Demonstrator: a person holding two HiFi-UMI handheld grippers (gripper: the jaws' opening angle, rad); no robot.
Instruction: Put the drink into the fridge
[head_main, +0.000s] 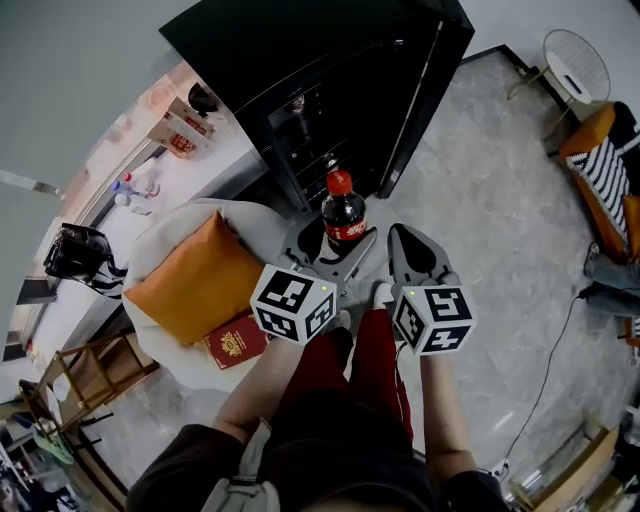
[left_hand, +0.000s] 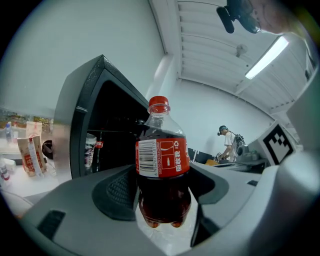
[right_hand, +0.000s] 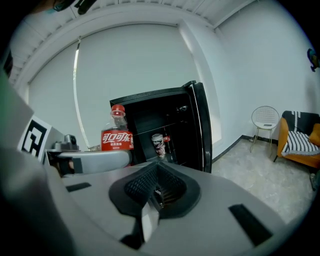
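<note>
As seen from the head view, grips the cola bottle (head_main: 344, 215) upright in the left gripper (head_main: 338, 250), just before the black fridge (head_main: 330, 60) with its door (head_main: 432, 90) swung open. Proves in the left gripper view alone to be clamped on the dark body, below the red label. Holds the right gripper (head_main: 397, 235) close beside, clenched on nothing, pads meeting in its own view. Shows, only from there, a patterned cup (right_hand: 158, 145) on a fridge shelf, with bottle and left gripper partly screening the opening. Lying further left: orange cushion (head_main: 190, 280) and red booklet (head_main: 235, 342) on a white surface (head_main: 165, 225).
</note>
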